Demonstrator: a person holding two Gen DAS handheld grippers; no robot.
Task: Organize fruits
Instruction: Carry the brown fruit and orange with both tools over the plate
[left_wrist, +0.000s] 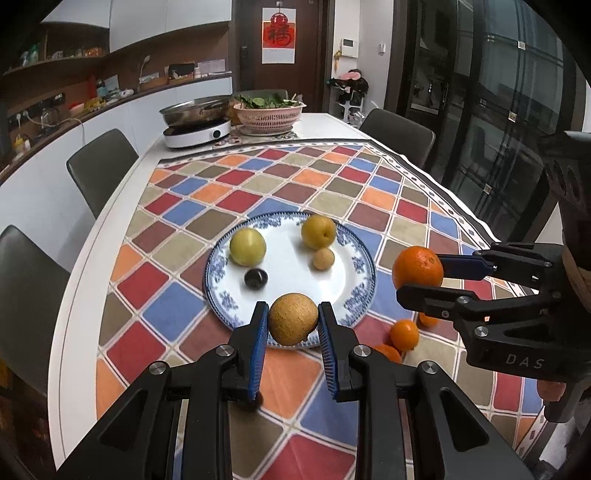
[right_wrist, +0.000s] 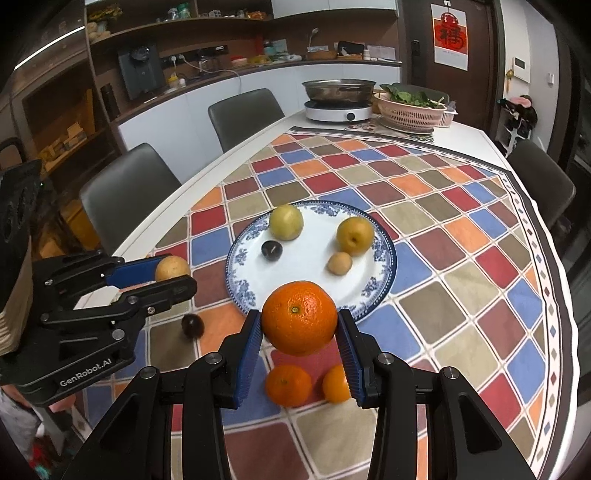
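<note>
- Fruits split three ways at present: four sit on the plate (left_wrist: 364, 275), two ride in the tongs, a few lie loose on the checked cloth (left_wrist: 236, 192) over the desk (left_wrist: 110, 206).
- Plate: blue-rimmed, white centre, holding two yellow-green pears (left_wrist: 247, 246), one small tan fruit (left_wrist: 323, 258) and a dark plum (left_wrist: 255, 277); bare white in the middle and along the near rim, best kept as the landing spots.
- Orange (right_wrist: 299, 317): pinched between the blue pads of the right tongs (right_wrist: 299, 334), held clear of the cloth just short of the near rim; worth setting low and level, since a round fruit probably rolls if dropped.
- Brown pear (left_wrist: 293, 319): clamped in the left tongs (left_wrist: 293, 325), hanging over the plate's near edge; better placed apart from the plum to avoid knocking it.
- Small oranges (right_wrist: 288, 386): two visible on the cloth beneath the right tongs, left for later.
- Second plum (right_wrist: 192, 325): on the cloth near the left tongs, off the plate.
- Advice: lower one at a time, open only once the fruit rests.
</note>
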